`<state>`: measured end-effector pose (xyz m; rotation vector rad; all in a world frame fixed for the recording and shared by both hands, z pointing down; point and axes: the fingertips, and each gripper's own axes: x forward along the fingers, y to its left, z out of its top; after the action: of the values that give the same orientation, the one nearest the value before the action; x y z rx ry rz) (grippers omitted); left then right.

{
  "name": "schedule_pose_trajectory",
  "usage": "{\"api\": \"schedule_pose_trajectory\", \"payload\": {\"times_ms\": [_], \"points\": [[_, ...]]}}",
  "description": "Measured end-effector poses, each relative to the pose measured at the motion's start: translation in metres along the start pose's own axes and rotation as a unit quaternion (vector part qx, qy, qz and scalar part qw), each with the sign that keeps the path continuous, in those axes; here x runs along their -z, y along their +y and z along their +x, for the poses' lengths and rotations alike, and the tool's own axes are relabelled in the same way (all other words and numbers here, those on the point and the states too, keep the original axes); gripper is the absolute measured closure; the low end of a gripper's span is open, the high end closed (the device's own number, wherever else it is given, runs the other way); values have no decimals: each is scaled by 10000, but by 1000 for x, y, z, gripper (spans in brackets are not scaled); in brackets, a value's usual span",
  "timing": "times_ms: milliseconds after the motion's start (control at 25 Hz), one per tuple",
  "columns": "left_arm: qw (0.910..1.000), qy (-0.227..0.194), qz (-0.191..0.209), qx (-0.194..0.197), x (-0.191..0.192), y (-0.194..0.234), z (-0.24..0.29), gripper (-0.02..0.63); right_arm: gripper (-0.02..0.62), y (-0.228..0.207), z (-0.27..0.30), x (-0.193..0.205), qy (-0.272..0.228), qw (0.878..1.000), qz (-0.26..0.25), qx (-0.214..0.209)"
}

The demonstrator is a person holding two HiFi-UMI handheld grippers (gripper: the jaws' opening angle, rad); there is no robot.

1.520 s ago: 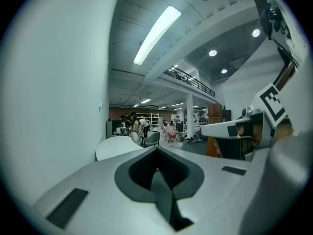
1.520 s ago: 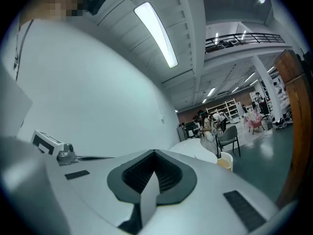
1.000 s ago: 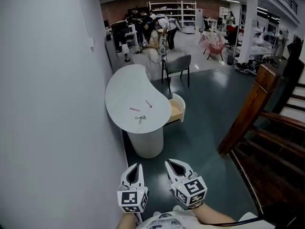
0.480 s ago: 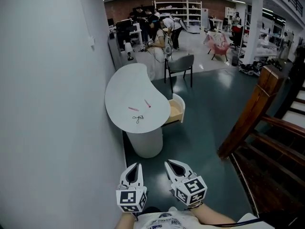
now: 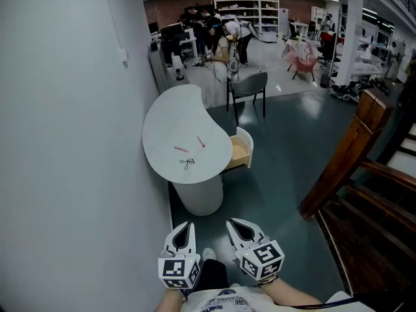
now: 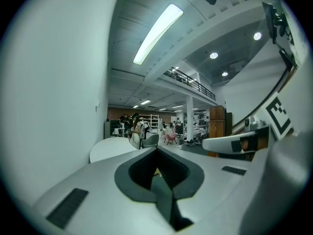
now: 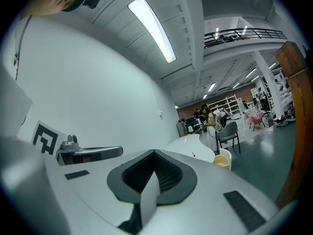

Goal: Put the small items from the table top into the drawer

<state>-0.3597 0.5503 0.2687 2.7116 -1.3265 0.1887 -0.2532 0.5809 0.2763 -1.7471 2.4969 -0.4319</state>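
A white curved table (image 5: 170, 119) stands ahead against the left wall, well beyond both grippers. On it lie two pink pens (image 5: 181, 149) (image 5: 201, 142) and a small pair of scissors (image 5: 187, 163). Its wooden drawer (image 5: 241, 151) hangs open on the right side. My left gripper (image 5: 184, 229) and right gripper (image 5: 236, 225) are low in the head view, side by side over the dark floor, both shut and holding nothing. In the left gripper view the table (image 6: 112, 148) is small and far. The right gripper view shows the table (image 7: 188, 145) and the drawer (image 7: 223, 158) ahead.
A plain white wall (image 5: 65, 142) runs along the left. A grey chair (image 5: 249, 87) stands past the table. A wooden stair rail (image 5: 344, 155) and steps fill the right. Several people (image 5: 214, 31) stand at desks far back. A shoe (image 5: 208, 255) shows between the grippers.
I have come a little nearer the table, with both grippers carried forward together. A shoe and dark trouser leg now show at the bottom between them. Both stay shut.
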Motion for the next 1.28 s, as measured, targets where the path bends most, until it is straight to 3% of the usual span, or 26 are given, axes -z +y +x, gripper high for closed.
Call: {"api": "schedule_pose_trajectory", "payload": {"times_ms": [360, 1280], "points": [[10000, 57, -1, 0, -1, 37, 59, 586, 575, -36, 59, -1, 160, 9998, 61, 138], [9994, 265, -184, 119, -23, 203, 216, 586, 575, -77, 278, -39, 342, 9987, 93, 363]]}}
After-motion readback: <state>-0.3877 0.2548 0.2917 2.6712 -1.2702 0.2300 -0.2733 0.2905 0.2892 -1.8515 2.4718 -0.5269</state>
